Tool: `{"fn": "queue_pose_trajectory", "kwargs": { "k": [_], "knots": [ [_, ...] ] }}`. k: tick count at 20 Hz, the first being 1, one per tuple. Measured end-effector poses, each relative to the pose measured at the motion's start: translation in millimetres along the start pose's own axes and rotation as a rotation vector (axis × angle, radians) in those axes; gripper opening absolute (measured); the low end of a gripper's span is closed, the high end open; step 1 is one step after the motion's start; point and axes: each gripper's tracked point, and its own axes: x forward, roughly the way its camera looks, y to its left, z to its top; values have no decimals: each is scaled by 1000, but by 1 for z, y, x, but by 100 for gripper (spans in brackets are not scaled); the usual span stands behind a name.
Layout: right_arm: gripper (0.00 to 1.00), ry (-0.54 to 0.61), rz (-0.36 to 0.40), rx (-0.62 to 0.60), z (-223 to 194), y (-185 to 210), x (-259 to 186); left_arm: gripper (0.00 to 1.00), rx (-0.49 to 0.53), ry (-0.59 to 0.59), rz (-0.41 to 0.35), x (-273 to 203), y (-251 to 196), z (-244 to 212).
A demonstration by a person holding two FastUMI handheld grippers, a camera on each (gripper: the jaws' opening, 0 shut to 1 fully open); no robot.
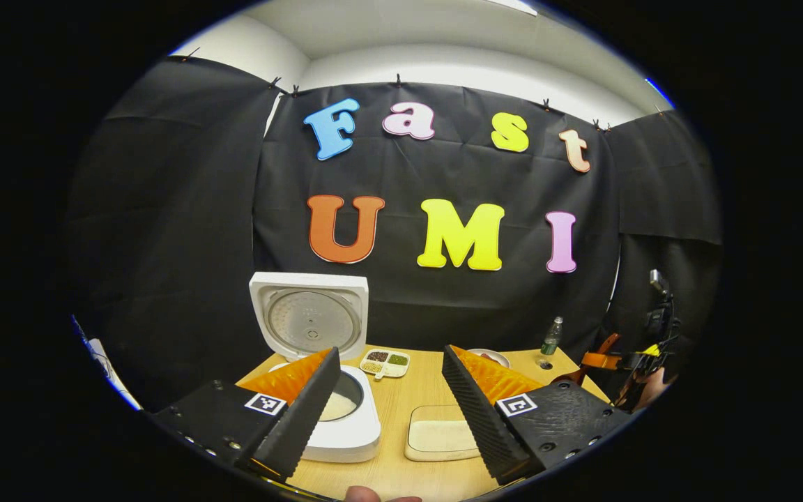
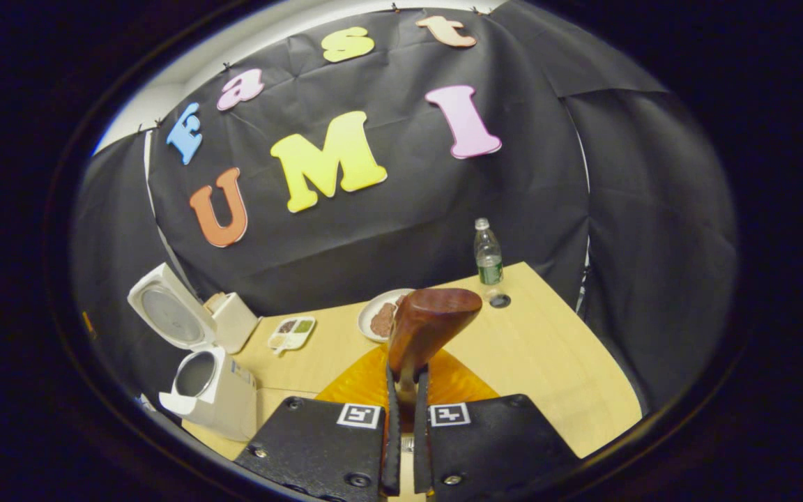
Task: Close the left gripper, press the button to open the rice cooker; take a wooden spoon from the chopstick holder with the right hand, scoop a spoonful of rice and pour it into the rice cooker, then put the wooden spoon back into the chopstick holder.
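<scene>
On the pale wooden worktop (image 1: 401,411), the white rice cooker (image 1: 346,425) stands with lid (image 1: 309,315) raised, pale rice showing in its pot. Beside it, a shallow cream tray (image 1: 440,436) holds rice. Left tool (image 1: 391,408) gapes wide, gripping nothing. Right tool (image 2: 406,446) is clamped tight on the reddish-brown wooden spoon (image 2: 429,324), bowl rising glossy just above the fingers.

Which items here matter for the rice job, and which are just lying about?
In the job:
- rice cooker, lid up
- wooden spoon, held in the right gripper
- rice tray
- left gripper, open

Lying about:
- water bottle
- divided dish of grains
- plate
</scene>
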Motion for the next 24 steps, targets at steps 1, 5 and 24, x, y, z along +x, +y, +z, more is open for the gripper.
{"fn": "queue_pose_trajectory", "kwargs": {
  "k": [1, 5, 24],
  "knots": [
    [13, 16, -3, 7, -9, -3, 4, 94, 2, 7, -1, -1, -1, -2],
    [12, 60, -19, 16, -39, -10, 22, 94, 9, 30, -1, -1, -3, -8],
    [69, 46, -56, -18, -67, -17, 37, 94, 30, 50, -33, 8, -1, -5]
  ]
}}
